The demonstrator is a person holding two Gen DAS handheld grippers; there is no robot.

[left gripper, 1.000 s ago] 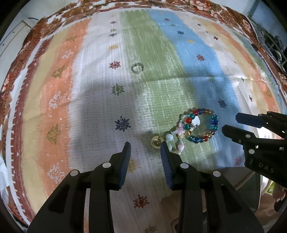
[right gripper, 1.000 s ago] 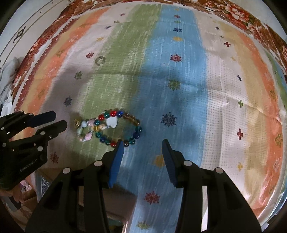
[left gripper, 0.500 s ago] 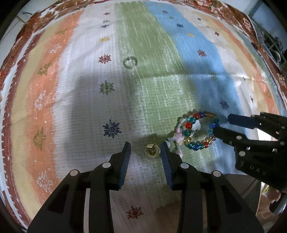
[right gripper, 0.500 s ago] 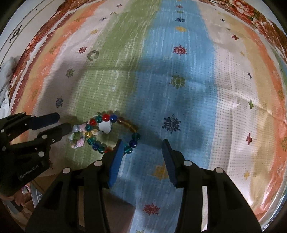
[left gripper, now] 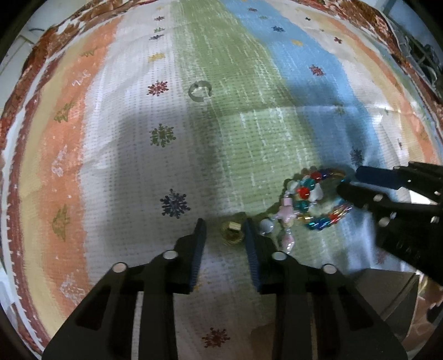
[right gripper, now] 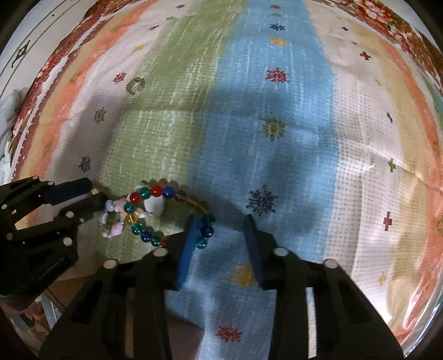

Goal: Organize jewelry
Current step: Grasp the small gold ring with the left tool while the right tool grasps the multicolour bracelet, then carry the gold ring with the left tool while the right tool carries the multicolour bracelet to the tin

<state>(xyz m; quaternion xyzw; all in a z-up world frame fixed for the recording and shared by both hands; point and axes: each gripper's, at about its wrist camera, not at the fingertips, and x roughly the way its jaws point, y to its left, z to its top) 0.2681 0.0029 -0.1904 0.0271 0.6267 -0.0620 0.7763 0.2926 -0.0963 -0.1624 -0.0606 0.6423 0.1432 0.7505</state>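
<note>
A gold ring lies on the striped cloth between the fingers of my open left gripper, nearer the right finger. A bracelet of coloured glass beads lies just to its right, tangled with a pink and white bead strand. In the right wrist view the bracelet lies at the left finger of my open right gripper; part of its loop sits between the fingers. The left gripper shows at the left there. A silver open ring lies farther back on the cloth.
The striped cloth covers the table, with a red floral border at the far edge. The cloth's near edge hangs over a wooden surface below the grippers. Dark clutter lies at the far right.
Both grippers have moved forward and down toward the jewelry. The gold ring now lies between the left fingers, and the bracelet's right side now lies between the right fingers.
</note>
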